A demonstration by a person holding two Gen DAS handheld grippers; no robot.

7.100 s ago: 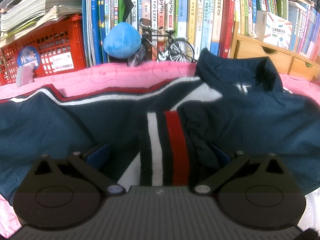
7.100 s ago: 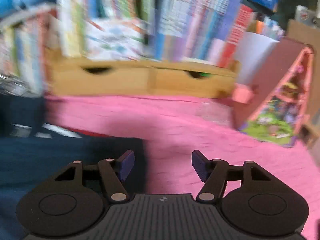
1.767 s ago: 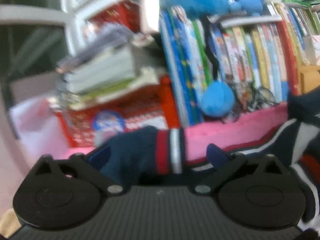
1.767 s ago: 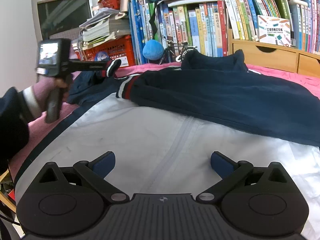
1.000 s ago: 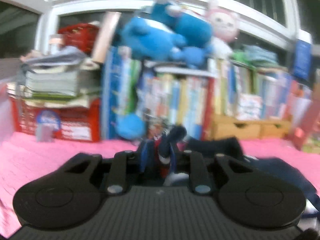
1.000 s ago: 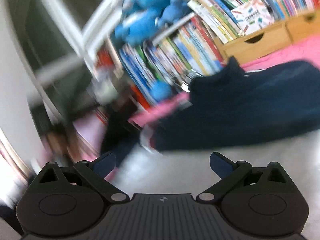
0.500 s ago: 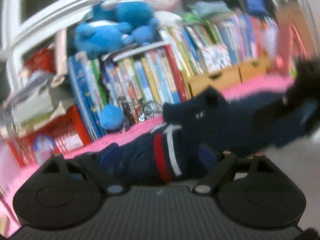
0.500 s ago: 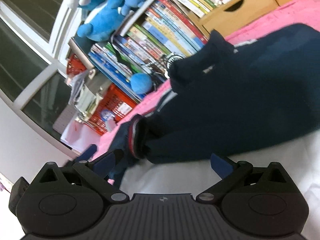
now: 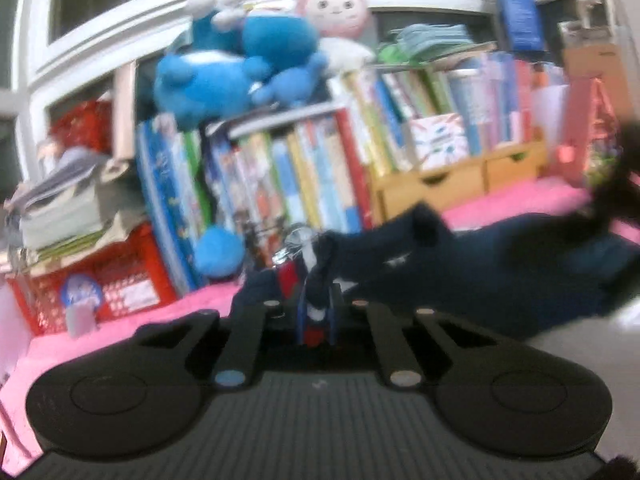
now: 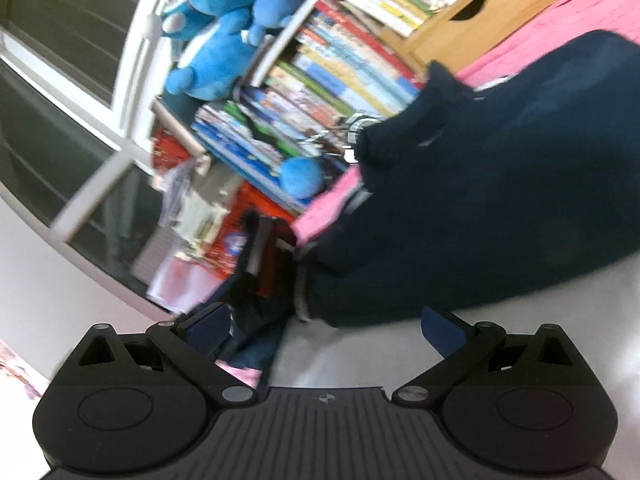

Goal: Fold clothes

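**A:** Start with your left gripper [image 9: 315, 312]. What do you have there?

**B:** Your left jaws are pinched together on the striped cuff [image 9: 316, 280] of the navy jacket [image 9: 500, 276]. The red and white bands bunch up right at the fingertips, so the pads themselves are hidden by cloth. The rest of the jacket trails off ahead and to the right of that tool, over the pink bedcover [image 9: 120, 324]. The whole view is smeared, so you cannot read the folds.

**A:** And past the tips?

**B:** Blurred bookshelves [image 9: 304, 176], blue plush toys [image 9: 236, 72] on top, a red crate [image 9: 104, 280] off to the left. A dark shape at the far right edge is cut off; you cannot tell what it is.

**A:** Now your right gripper [image 10: 326, 326].

**B:** Its jaws stand wide apart, holding nothing. The view is tilted. Just ahead of the left finger [image 10: 210, 322] sits a dark cuff and part of the other tool, too blurred to separate. Ahead and to the right lies the jacket body, its collar [image 10: 436, 92] toward the shelves. Below the tips is pale fabric [image 10: 400, 352], its edges cut off.
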